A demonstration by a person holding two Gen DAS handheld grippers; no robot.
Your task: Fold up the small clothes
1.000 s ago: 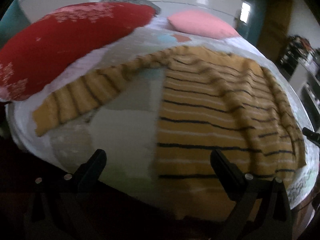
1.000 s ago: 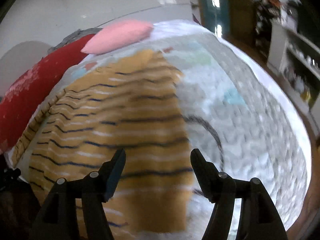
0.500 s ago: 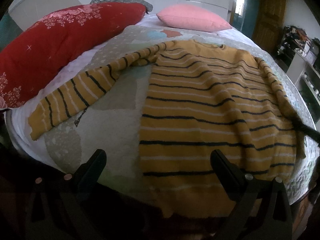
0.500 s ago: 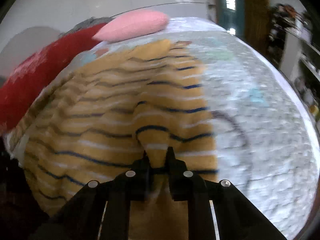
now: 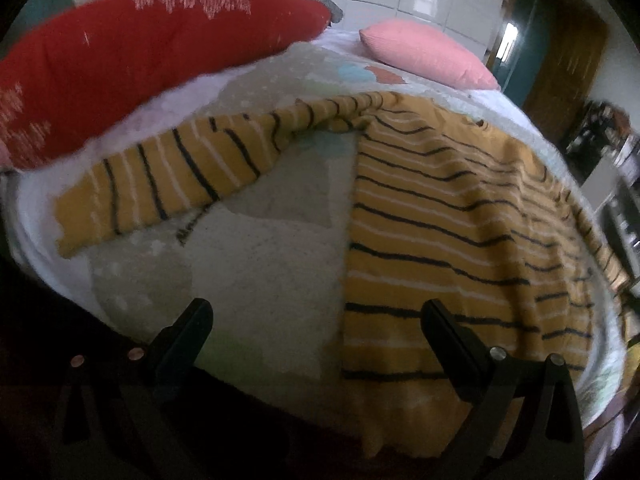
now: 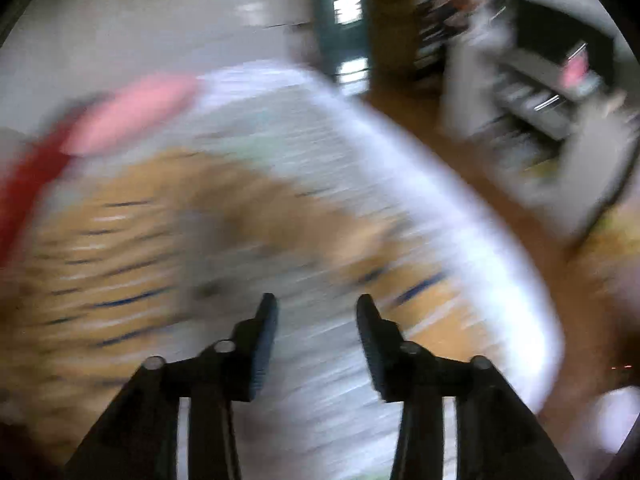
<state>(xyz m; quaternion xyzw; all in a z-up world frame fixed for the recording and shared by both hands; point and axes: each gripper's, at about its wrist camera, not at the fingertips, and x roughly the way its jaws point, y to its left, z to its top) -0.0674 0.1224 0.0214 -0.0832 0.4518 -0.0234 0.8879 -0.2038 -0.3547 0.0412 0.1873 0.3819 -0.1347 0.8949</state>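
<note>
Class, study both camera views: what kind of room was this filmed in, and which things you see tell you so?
Most likely a bedroom in a home. A bed with a quilted cover fills the view, a pink pillow and a red bolster lie at its head, and a striped yellow sweater is spread on it.

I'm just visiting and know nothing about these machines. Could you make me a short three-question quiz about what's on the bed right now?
1. True or false: the striped sweater is already folded into a neat square.
2. Which pillow lies nearest the sweater's spread sleeve? A) pink pillow B) red pillow
3. Fill in: the left claw is ___ and holds nothing.

Key: 1 false; 2 B; 3 open.
</note>
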